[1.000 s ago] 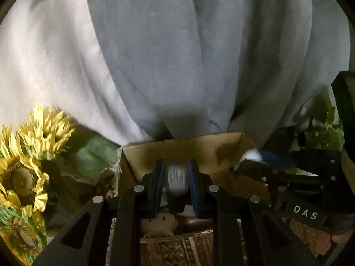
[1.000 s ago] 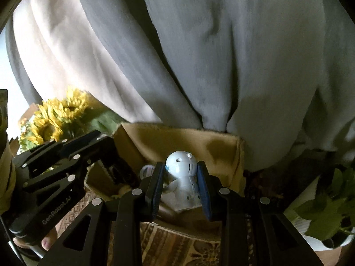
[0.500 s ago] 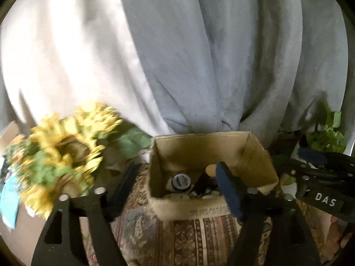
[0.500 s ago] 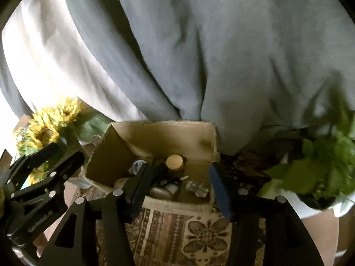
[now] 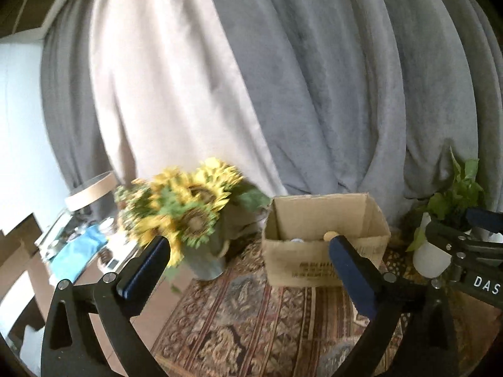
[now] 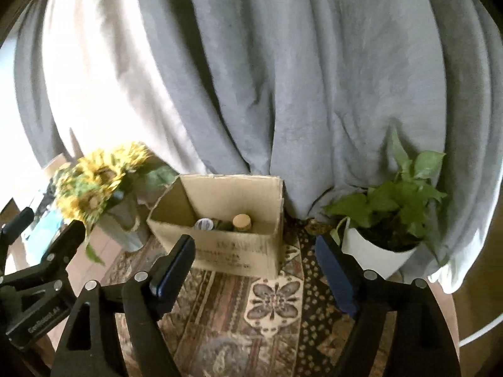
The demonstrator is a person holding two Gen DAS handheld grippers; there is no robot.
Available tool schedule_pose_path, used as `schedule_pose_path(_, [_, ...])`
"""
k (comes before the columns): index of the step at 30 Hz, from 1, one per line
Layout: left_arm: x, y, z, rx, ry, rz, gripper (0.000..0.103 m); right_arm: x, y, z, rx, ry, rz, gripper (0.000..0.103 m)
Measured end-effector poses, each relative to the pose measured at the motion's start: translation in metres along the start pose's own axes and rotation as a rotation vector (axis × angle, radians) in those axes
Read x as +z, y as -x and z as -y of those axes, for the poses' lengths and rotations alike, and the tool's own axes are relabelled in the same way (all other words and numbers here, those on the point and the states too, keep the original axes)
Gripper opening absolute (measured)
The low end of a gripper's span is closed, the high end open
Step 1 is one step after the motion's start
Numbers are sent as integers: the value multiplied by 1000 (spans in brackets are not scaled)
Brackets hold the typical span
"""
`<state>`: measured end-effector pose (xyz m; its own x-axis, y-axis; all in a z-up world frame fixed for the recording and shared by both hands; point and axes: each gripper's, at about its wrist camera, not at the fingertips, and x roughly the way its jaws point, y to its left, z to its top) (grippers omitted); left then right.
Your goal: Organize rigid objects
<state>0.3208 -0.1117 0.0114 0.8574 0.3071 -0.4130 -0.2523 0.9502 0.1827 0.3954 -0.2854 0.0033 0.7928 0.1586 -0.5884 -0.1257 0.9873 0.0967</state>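
An open cardboard box [image 5: 323, 245] [image 6: 232, 245] stands on a patterned cloth [image 5: 251, 308] [image 6: 251, 308]. Inside it I see a cork-topped bottle [image 6: 242, 221] and a jar with a round lid [image 6: 203, 223]; the rest of its contents are hidden by the front wall. My left gripper [image 5: 248, 245] is open and empty, held back from the box. My right gripper [image 6: 254, 245] is open and empty, also back from the box. The right gripper shows at the right of the left wrist view [image 5: 468, 245], the left gripper at the left of the right wrist view [image 6: 41, 257].
A vase of sunflowers [image 5: 185, 210] [image 6: 100, 185] stands left of the box. A potted green plant in a white pot [image 6: 386, 220] [image 5: 440, 220] stands right of it. Grey and white curtains [image 5: 283, 78] hang close behind. A cluttered table [image 5: 78, 245] lies far left.
Both grippers let go of their objects over the box, opened wide and pulled back and up. The white figurine and the small jar are no longer held.
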Motion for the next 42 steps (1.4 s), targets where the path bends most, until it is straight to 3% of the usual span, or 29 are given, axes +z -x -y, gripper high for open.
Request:
schedule_pose_path(8, [-25, 67, -16, 18, 16, 17, 103, -34, 56, -10, 12, 36, 14, 80])
schedule_pose_path(15, [-42, 112, -36, -52, -1, 38, 103, -61, 103, -22, -21, 14, 33, 80])
schedule_pose_path(28, [-76, 169, -81, -188, -30, 47, 103, -114, 188, -63, -144, -49, 74, 80])
schedule_pose_path(42, [-90, 226, -101, -204, -44, 89, 103, -145, 247, -86, -175, -83, 109, 80])
